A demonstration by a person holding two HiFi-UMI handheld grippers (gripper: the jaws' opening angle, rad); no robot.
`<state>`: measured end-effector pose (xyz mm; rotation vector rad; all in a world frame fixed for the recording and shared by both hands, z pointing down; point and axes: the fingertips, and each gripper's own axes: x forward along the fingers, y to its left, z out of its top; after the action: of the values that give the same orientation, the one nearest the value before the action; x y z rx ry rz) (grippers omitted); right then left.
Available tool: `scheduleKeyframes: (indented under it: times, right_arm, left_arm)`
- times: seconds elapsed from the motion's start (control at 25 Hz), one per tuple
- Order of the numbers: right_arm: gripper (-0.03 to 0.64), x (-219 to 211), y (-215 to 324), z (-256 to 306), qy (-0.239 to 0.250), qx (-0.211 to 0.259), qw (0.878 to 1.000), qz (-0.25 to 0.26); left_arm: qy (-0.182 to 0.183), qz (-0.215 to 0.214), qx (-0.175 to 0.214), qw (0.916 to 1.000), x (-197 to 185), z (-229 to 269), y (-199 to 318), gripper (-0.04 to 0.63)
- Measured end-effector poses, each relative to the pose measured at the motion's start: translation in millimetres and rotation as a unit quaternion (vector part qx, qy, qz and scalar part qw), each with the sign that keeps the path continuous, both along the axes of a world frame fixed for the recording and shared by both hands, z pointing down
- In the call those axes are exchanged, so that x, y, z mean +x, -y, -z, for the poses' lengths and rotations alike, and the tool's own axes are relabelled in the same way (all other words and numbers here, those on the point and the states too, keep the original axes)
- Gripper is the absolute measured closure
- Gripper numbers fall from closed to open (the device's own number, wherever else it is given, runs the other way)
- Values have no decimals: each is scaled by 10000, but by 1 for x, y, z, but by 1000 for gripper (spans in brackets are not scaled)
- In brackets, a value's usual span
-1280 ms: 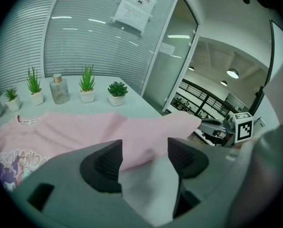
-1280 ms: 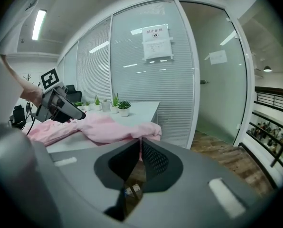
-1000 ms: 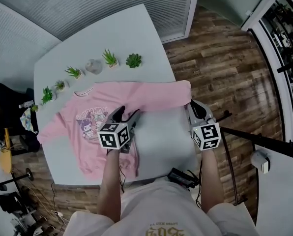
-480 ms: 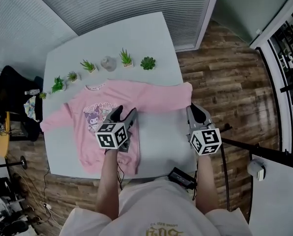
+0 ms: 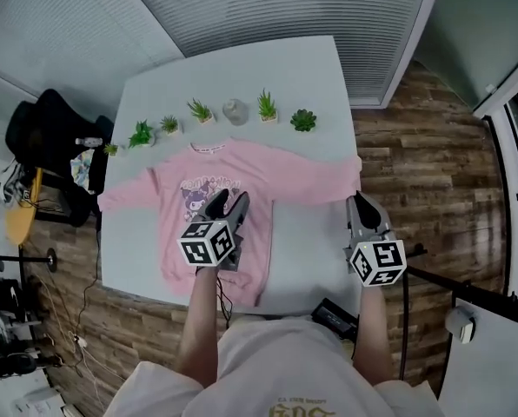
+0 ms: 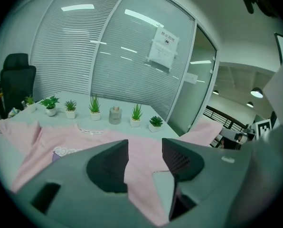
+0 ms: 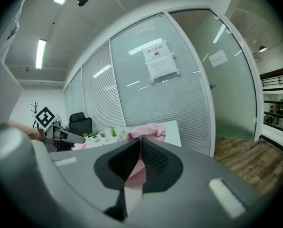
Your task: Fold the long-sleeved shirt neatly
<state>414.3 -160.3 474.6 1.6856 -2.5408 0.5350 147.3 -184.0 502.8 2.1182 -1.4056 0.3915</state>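
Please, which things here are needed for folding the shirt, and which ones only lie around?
For the job: pink long-sleeved shirt on the white table; right gripper, shut on its sleeve; left gripper, jaws apart, just been closing, nothing between them.
Lying about: small potted plants, grey jar, black chair.

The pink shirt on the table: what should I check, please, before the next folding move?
1. Right gripper shut on the end of the right sleeve: ok.
2. Left gripper holding cloth: not ok; its jaws have just been closing but stand apart above the shirt, pinching nothing.
3. Shirt flat on the table: ok.
4. Potted plants apart from the collar: ok.
5. Left sleeve fully on the table: cannot tell.
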Motion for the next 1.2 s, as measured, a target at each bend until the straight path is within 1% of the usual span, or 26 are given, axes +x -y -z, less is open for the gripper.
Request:
scheduleKeyframes:
  times: [0.2,0.36,0.44,0.56,0.68,0.92,1.04,1.2]
  right_arm:
    - [592,-29,6,11,-3,153,9994,319]
    - [592,-54,8,18,26,214,9987,464]
    - [592,-68,10,22,-8,272,9983,506]
    - [592,-92,13,25,-58,337,9980,527]
    - [592,-113,18,30,-42,358,9982,488]
    - [592,-155,26,34,-115,356,9979,527]
    - [592,-180,31,37,-140,383,9974,586]
    - [592,-216,38,42,-174,401,9962,753]
  left_arm:
    - [54,199,123,9997,-25,9,-5,374]
    - [103,185,164,9996,-50,16,-12,374]
    - [125,135,206,9996,-65,21,-14,378]
    - [63,180,215,9996,-94,21,-18,403]
    - [50,231,206,9995,-120,18,-18,407]
    - [320,121,214,9992,-163,18,-26,387]
    - [354,112,210,9991,-187,18,-27,383]
    - [338,225,196,9990,-219,16,-28,383]
